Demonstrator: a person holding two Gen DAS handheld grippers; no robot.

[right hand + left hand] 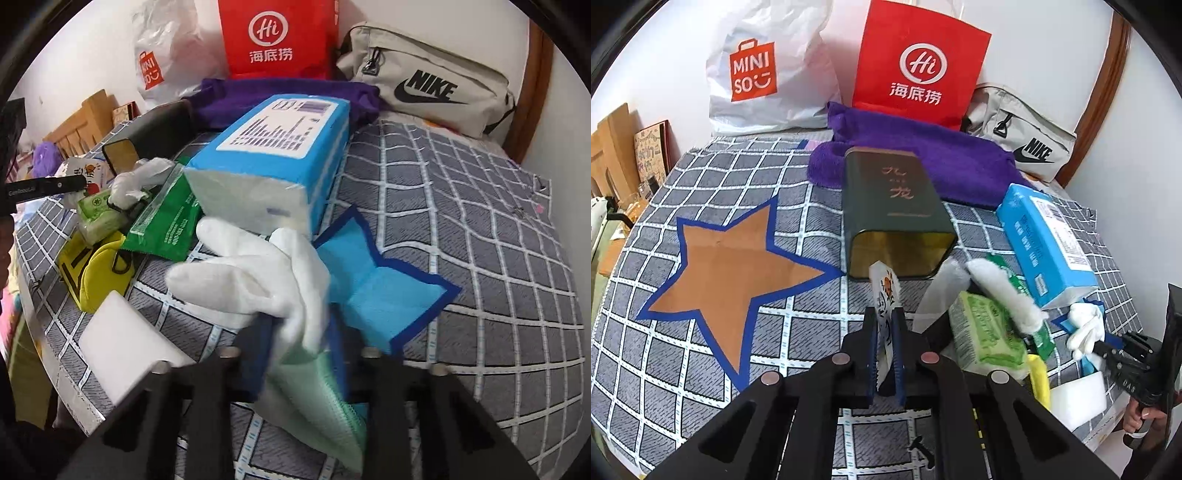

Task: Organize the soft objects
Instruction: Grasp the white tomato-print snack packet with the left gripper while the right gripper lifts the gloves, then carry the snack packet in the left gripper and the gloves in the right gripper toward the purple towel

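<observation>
Mid-sort, both tools loaded. Left gripper is clamped tight on a thin white packet with an orange print; the packet stands upright between the blue pads, lifted clear of the checked cloth. Just ahead of its tip lies the open tin on its side, mouth toward the tool; the brown star is off to its left, the soft pile to its right: green tissue pack, blue tissue box, purple towel beyond the tin.

Right gripper is pinched nearly closed on a white glove with a green cuff; the glove bunches up over the fingertips and is blurred. The blue star sits just ahead and right of this tool, the box directly ahead.

Step, as I read it: carry phase, each item picked and headed to a drop spot. Which spot is the goal I can't tell. Next move calls for holding the pinch firm, clearing the clutter, lowering over the target, then opening. Glove is floppy and may snag the box corner.
</observation>
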